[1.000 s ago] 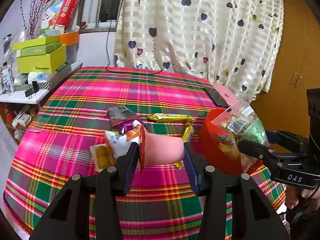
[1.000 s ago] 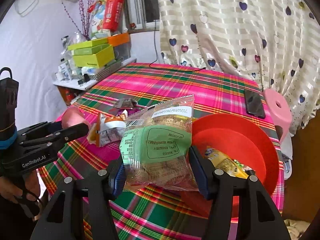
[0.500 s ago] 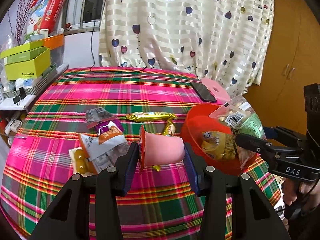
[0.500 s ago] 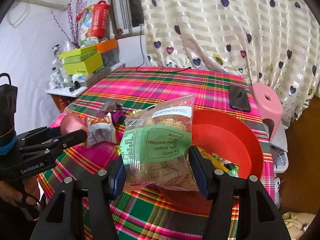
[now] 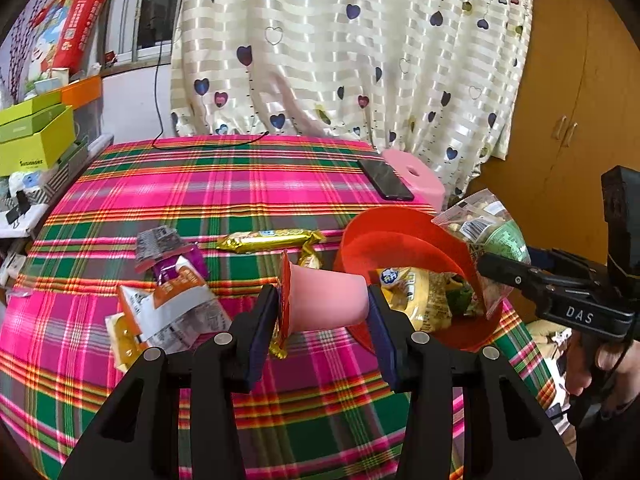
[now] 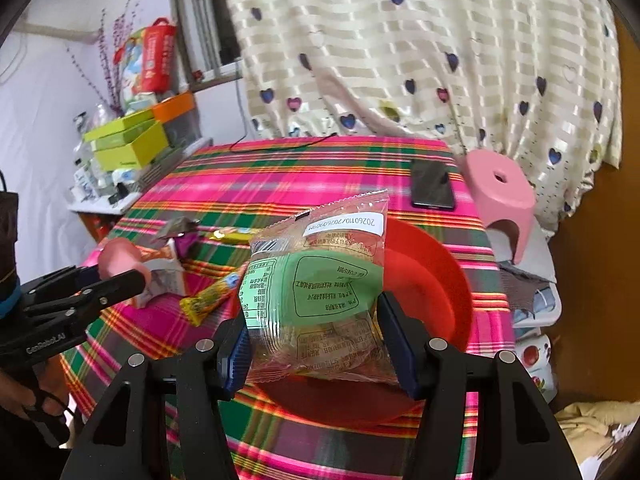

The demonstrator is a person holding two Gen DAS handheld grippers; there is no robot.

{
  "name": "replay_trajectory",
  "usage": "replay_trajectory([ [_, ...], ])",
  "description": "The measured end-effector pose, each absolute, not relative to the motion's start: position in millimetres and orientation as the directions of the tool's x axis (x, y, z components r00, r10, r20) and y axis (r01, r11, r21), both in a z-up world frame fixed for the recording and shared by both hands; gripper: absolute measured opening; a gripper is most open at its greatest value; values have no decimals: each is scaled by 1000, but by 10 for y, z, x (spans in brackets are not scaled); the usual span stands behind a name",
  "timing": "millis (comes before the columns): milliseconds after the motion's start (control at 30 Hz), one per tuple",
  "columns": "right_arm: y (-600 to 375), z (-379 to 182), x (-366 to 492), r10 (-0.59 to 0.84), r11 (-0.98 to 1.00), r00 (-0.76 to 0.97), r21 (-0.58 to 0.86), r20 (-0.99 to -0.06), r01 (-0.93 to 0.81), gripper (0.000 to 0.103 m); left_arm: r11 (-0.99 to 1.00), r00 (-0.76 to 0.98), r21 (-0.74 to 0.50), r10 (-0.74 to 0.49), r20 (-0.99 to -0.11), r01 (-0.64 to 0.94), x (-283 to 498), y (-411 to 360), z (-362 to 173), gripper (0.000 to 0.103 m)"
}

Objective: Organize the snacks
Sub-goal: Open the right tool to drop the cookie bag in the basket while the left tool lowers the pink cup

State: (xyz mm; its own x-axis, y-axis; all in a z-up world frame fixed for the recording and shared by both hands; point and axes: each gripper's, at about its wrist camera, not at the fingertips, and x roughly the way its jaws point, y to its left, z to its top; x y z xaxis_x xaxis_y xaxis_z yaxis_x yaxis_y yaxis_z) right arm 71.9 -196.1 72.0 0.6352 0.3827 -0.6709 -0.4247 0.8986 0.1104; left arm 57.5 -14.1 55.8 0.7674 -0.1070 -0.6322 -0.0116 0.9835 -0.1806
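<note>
The left tool is clamped on a pink cup, lying sideways between the jaws with its foil lid against the left pad and its base against the right. It hangs above the plaid surface, just left of the red bowl. A small cup like that looks light and fairly stiff, but the thin plastic wall would probably dent under a hard squeeze, and the foil lid is the weak spot; I'd judge an end-to-end hold safe only while the pressure stays gentle.

The right tool grips a clear cracker packet with a green label by its lower sides, holding it upright over the near part of the bowl. The film is soft, crinkly and slippery, and the contents look brittle, so pinching the packet's body risks crushing them; a sealed edge would be the kinder place to hold.

The bowl already has a yellow packet in it. Still loose on the surface to the left are a gold bar, a purple sachet and an orange-and-white pouch, all flat, light and floppy, best taken across a narrow edge.
</note>
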Motion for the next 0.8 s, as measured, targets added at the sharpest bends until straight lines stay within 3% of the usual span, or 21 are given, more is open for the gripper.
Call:
replay_trajectory([
  [800, -2291, 408, 1266, 335, 929, 605, 146, -722, -340, 57, 982, 733, -174, -171, -658, 72, 1059, -446, 487, 46],
])
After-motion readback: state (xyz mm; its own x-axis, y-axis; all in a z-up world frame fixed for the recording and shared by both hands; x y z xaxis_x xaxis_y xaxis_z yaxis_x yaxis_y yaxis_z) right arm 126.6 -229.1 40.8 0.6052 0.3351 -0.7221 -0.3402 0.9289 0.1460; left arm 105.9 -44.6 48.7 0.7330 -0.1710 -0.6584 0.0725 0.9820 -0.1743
